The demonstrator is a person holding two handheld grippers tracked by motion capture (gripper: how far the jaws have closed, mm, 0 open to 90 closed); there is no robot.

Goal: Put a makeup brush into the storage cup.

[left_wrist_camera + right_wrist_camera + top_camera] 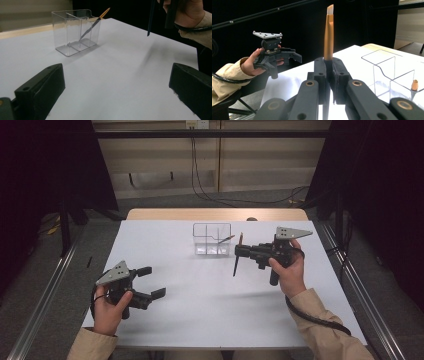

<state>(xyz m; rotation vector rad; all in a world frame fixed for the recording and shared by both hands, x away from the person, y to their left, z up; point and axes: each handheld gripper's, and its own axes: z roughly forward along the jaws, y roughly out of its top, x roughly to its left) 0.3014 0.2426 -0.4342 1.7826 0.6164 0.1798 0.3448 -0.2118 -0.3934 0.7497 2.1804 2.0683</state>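
Observation:
A clear divided holder (212,224) (65,30) (384,65) stands at the back middle of the white table. One slim stick with a dark shaft and orange end (225,238) (94,24) (414,85) leans inside it. My right gripper (238,251) (329,72) hovers just right of the holder, shut on a second such stick (236,266) (150,17) (328,37). That stick hangs nearly upright, orange end up, with its dark tip above the table. My left gripper (154,281) (117,85) (294,56) is at the front left, open, with nothing between its jaws.
A white sheet (200,310) covers the table, and a wooden edge (215,214) shows at the back. Metal rails (45,300) run along both sides. Black curtains hang left and right, and cables lie on the floor behind.

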